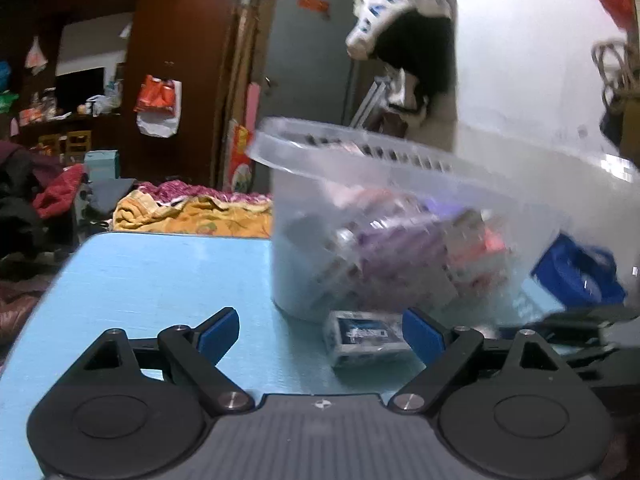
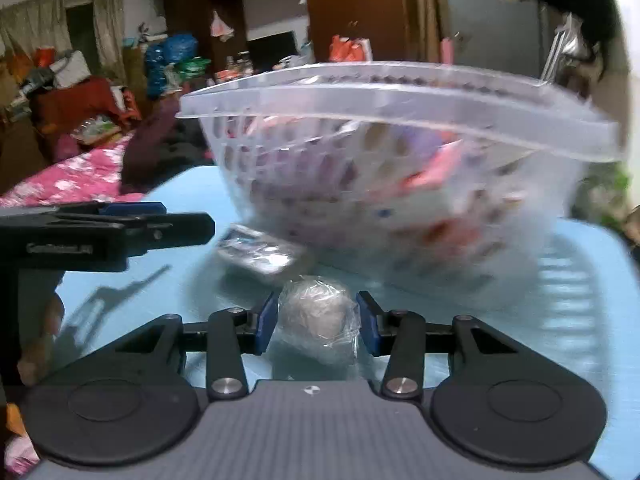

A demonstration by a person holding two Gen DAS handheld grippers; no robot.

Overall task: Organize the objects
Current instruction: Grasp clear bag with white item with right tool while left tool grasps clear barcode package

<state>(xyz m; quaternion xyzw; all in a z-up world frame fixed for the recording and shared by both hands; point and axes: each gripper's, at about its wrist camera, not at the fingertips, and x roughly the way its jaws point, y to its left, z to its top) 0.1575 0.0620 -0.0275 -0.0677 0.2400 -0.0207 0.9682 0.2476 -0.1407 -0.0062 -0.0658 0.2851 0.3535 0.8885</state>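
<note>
A light blue table (image 2: 132, 300) is being shown filling the lower half of both views, with a translucent perforated basket (image 2: 400, 200), already crowded with packets, standing on it across the centre and right of each frame. A small flat packet (image 1: 364, 338) is lying on the table at the foot of the basket, just below centre in the left wrist view. A plastic-wrapped ball (image 2: 318, 316) is sitting at lower centre of the right wrist view.

The right gripper (image 2: 318, 324) is being held with its jaws narrowed around the ball, the blue pads touching or nearly touching the crinkled wrap on both sides; a firm hold cannot be confirmed. The left gripper (image 1: 320, 332) is being held wide apart and empty, with the flat packet lying between its fingers but nearer the right-hand pad and untouched by either.

The step in hand is judged to be gathering both loose items for the basket. It is best done by squeezing the ball itself rather than its loose wrap, and by centring the packet before closing, then lifting both clear of the high rim.
</note>
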